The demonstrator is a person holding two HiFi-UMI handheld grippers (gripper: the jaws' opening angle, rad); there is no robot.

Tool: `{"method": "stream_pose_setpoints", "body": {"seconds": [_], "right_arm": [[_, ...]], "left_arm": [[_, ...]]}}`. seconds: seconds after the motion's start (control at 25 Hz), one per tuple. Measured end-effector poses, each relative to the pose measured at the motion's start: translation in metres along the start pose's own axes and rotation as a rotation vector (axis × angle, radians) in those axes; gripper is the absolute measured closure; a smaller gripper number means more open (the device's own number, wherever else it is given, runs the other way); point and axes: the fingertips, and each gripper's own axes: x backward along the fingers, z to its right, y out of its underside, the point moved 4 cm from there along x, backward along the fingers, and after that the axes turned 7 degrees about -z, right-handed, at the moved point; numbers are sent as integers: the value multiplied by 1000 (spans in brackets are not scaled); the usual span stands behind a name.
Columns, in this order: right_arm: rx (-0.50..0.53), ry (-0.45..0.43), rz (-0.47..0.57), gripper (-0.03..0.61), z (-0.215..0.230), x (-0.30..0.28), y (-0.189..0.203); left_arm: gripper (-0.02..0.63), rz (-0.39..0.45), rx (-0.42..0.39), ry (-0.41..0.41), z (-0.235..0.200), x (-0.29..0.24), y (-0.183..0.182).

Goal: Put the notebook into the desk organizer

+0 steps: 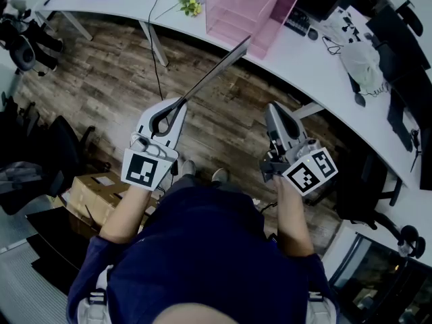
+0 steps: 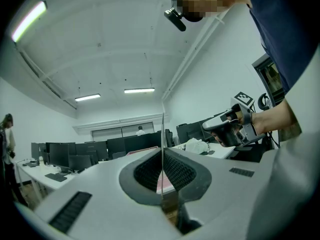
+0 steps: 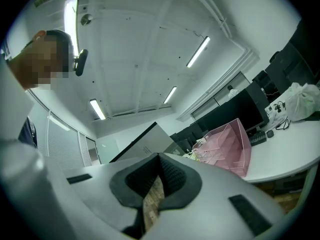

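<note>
The notebook (image 1: pixel 216 71) is a thin grey book seen edge-on, slanting up from my left gripper (image 1: pixel 181 104) toward the pink desk organizer (image 1: pixel 250 9) on the white desk (image 1: pixel 317 63). My left gripper is shut on the notebook's near edge. In the left gripper view the notebook (image 2: pixel 162 134) is a thin vertical line clamped between the pads of that gripper (image 2: pixel 162 151). My right gripper (image 1: pixel 271 108) hovers level over the floor beside it, shut and holding nothing. In the right gripper view, past that gripper (image 3: pixel 159 156), I see the notebook's (image 3: pixel 150 143) grey face and the organizer (image 3: pixel 225 146).
Yellow flowers (image 1: pixel 189 5), a keyboard (image 1: pixel 297 22) and a white bag (image 1: pixel 361 66) lie on the desk. Cardboard boxes (image 1: pixel 94 194) sit on the wooden floor at my left, with office chairs (image 1: pixel 27 46) further left. A person (image 2: pixel 7 134) stands far off.
</note>
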Motion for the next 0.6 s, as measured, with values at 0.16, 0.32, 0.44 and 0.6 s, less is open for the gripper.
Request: {"method": "stream_pose_setpoints", "body": {"seconds": [0.16,0.32,0.44,0.6], "right_arm": [[0,-12,-3,575,6,9,-2],[3,-26,-7,575,14,18,-5],[2,-34,-8,575,21,23,-7],[-4,-42,-11,575,29,28,-8]], "left_arm": [[580,7,-6,-10,11,-4,-3],[580,4,-5,-24,24,-9,-6],[580,2,-9,-33,31,-14,-7],[580,0,-10,-44,37,-18,-9]]}}
